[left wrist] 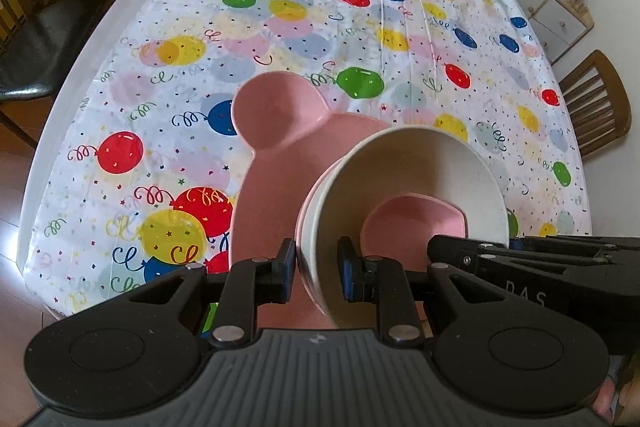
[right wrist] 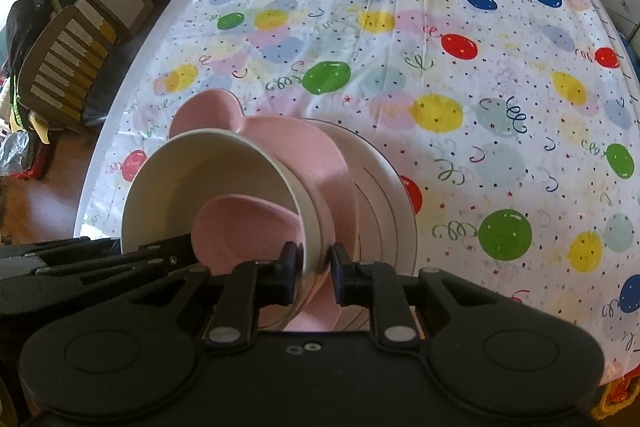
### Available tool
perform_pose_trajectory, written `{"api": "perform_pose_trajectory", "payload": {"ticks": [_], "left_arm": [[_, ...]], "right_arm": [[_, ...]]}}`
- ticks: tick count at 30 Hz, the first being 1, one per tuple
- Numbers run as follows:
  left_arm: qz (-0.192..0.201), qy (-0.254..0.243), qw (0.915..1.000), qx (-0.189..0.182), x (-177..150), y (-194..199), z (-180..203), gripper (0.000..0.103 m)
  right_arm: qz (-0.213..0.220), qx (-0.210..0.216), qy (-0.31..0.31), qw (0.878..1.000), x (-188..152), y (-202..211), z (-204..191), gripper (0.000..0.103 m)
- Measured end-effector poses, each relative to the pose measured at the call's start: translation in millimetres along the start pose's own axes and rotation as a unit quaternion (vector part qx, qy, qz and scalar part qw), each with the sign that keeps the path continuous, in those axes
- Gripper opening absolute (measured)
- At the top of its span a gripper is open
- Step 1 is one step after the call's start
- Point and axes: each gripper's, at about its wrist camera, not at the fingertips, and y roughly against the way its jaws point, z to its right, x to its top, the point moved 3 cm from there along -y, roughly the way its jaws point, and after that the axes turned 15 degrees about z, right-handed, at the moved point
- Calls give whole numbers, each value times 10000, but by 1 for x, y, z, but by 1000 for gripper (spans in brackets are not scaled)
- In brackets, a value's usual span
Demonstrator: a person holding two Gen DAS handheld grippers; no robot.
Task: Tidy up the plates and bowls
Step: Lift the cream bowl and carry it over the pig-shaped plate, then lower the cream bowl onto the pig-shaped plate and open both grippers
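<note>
Two grippers pinched opposite sides of a white bowl's rim: the left gripper and the right gripper each stood narrow, one pad inside the wall and one outside. A small pink bowl sat nested inside the white one, which appeared to rest in a second white bowl. The nest stood on a pink plate with rounded ears, itself on a stack of white plates at the near middle of the desk. The pieces looked stiff, smooth and light, perhaps plastic, so a rim pinch seemed the natural hold; slipping looked likelier than breaking, and the loose pink bowl could slide if tilted. Gold script on the balloon tablecloth at the far end was too distorted to read. Letters "DAS" showed on the right gripper's body.
</note>
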Motion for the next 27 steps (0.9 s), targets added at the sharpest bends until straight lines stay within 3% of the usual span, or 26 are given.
{"api": "perform_pose_trajectory", "payload": {"ticks": [9, 27], "left_arm": [[-23, -120, 9999, -69, 0, -6, 1, 21], [237, -443, 9985, -197, 3, 11, 4, 22]], "right_arm": [[-16, -72, -132, 9999, 1, -6, 3, 17], [440, 13, -309, 9986, 2, 17, -1, 33]]}}
